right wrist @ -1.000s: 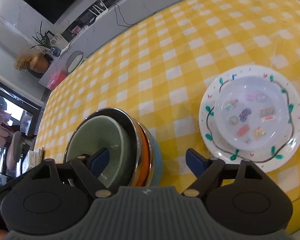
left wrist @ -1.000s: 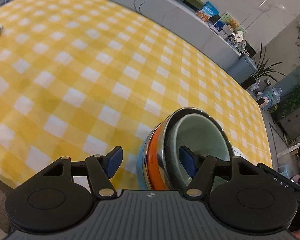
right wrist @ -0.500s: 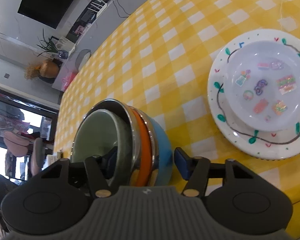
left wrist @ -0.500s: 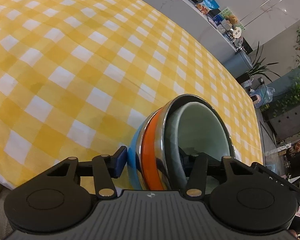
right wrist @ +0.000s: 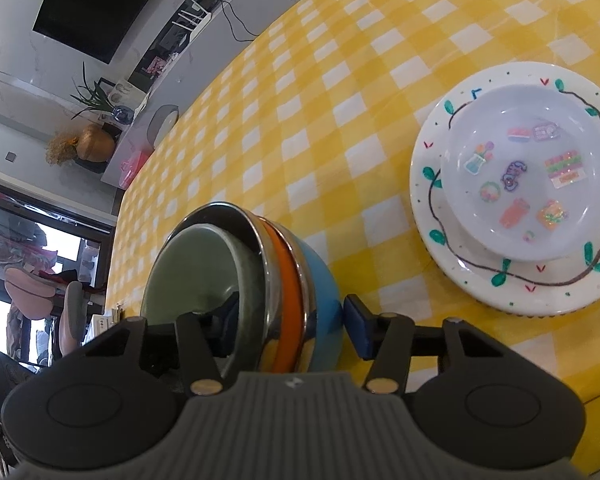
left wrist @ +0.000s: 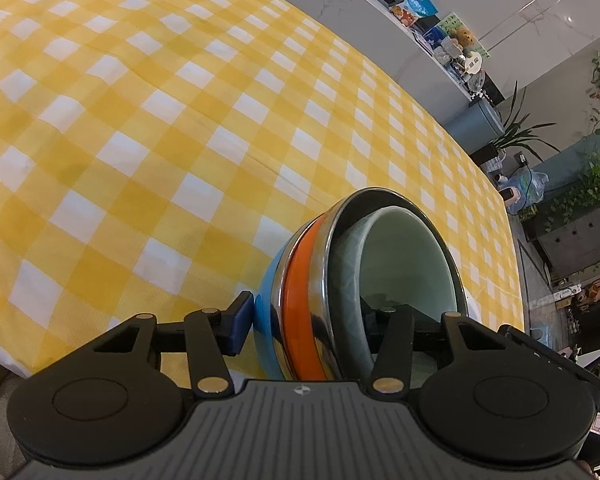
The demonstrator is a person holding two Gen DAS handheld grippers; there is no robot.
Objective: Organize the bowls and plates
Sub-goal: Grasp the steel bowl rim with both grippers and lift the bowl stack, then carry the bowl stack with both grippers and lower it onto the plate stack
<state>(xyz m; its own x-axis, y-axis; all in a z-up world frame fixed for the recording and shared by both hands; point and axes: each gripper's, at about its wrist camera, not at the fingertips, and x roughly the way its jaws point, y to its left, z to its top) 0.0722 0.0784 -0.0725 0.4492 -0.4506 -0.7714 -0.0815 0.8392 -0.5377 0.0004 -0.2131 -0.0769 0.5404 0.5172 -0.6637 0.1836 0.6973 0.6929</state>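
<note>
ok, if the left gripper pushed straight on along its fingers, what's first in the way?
The bowl stack itself: the left gripper already straddles its wall, so it would slide deeper onto the stack, then probably meet the tablecloth. Depth is unclear.

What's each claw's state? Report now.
Left claw: just closed on the bowl stack.
Right claw: just closing around the bowl stack; grip cannot be told.

Your left gripper (left wrist: 306, 322) has just closed on the bowl stack (left wrist: 340, 280): one finger (left wrist: 236, 326) outside against the blue bowl, the other inside the green one, on yellow check cloth (left wrist: 180, 120).
</note>
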